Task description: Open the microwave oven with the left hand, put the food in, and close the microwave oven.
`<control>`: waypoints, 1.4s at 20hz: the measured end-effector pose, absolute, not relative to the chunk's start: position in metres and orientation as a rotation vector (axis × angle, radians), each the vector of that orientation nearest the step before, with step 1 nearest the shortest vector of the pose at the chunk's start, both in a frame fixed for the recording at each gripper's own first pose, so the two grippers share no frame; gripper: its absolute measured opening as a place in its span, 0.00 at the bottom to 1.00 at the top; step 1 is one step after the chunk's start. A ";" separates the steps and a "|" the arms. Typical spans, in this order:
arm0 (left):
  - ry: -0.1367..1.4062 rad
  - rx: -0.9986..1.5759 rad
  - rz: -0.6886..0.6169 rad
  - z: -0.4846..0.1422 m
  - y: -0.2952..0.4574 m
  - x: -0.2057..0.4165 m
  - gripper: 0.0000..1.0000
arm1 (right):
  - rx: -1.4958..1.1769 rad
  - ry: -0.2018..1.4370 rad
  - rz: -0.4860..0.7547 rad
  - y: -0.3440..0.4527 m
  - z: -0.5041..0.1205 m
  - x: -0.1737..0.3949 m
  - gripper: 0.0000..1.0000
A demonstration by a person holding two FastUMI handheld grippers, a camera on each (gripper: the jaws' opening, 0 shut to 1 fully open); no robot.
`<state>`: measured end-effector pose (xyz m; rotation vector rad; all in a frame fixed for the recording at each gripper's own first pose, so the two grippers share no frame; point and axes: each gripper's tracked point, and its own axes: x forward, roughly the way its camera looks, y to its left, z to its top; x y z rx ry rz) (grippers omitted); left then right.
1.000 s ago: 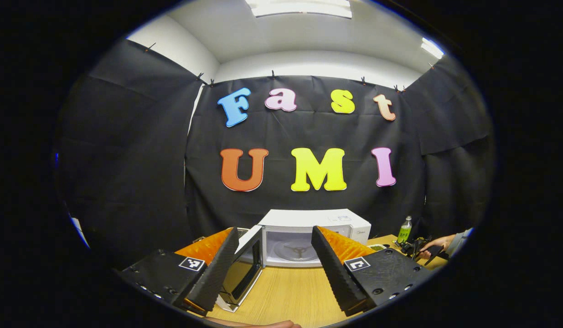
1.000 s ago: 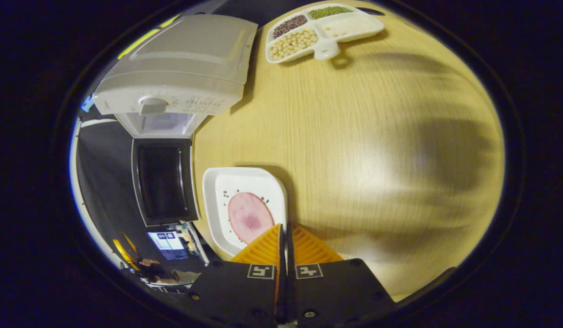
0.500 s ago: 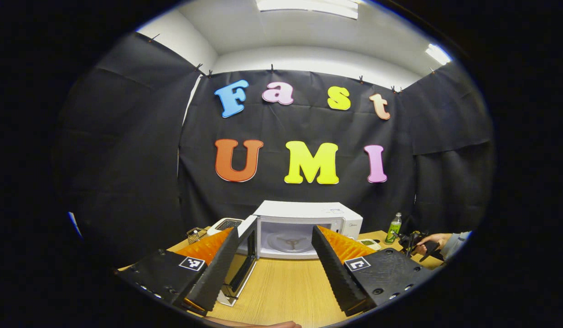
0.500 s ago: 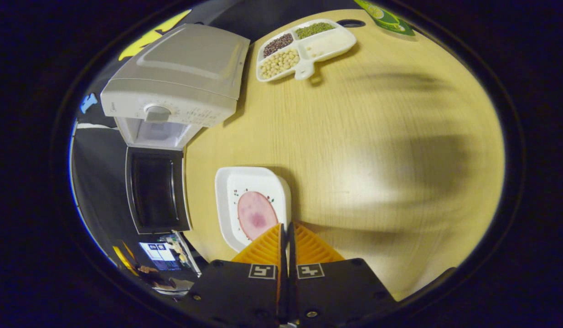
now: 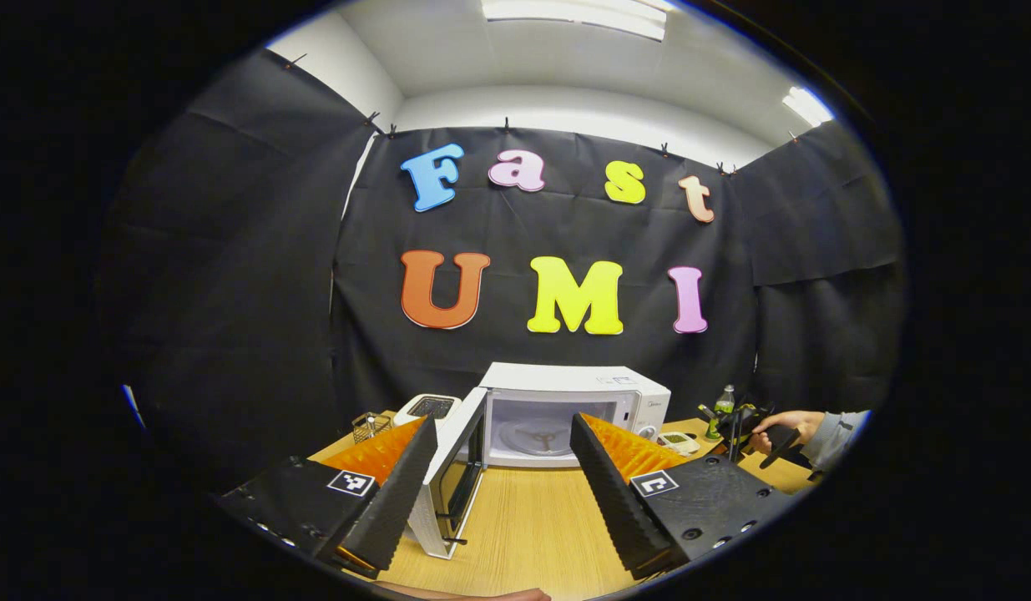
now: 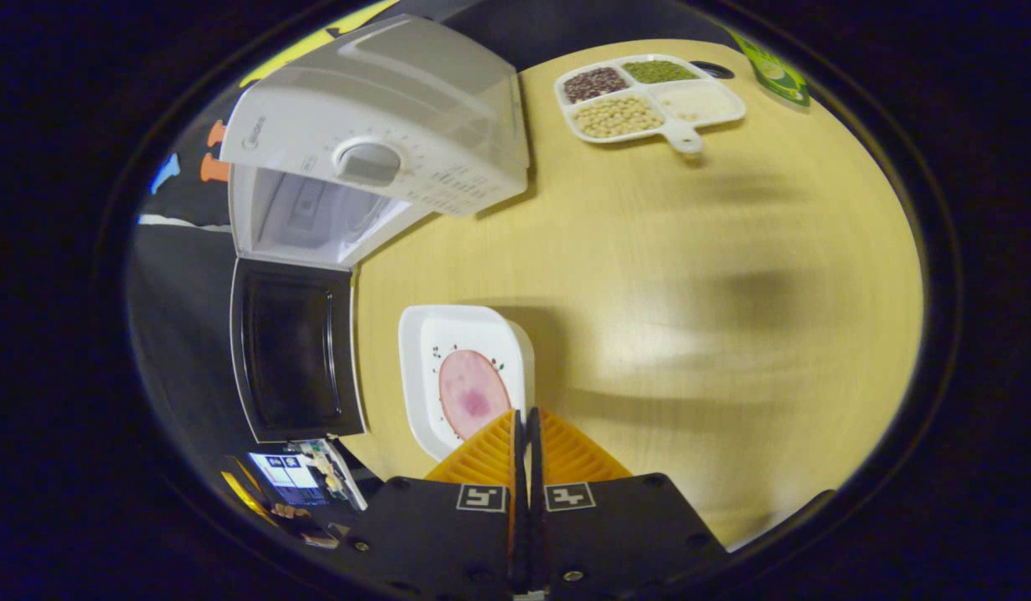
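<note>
On the wooden table (image 6: 690,275), the white plate (image 6: 423,334) of ham (image 6: 473,396) is pinched at its rim by the right gripper (image 6: 528,430), judged rigid, light and slippery-edged, while the left gripper (image 5: 498,467) is held spread before the open microwave (image 5: 565,409).

Place: we see a recording booth set up as a small kitchen.
Walls: black cloth (image 5: 231,275) is clipped up on all sides, with a white ceiling and lamps (image 5: 573,10) above.
Table: a wood table (image 6: 649,275) carries a microwave (image 5: 578,409), a toaster (image 5: 429,407) and a bottle (image 5: 716,411).
Food: a plate (image 6: 452,351) and a divided tray (image 6: 649,98) lie on it.
Screen: we see a monitor (image 6: 285,477) beside the table.
</note>
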<state>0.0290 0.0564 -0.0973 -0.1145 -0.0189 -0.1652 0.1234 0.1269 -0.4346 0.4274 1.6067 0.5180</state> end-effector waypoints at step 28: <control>0.017 -0.169 -0.056 -0.133 0.141 0.038 0.84 | 1.245 0.824 0.074 0.404 -0.420 0.276 0.05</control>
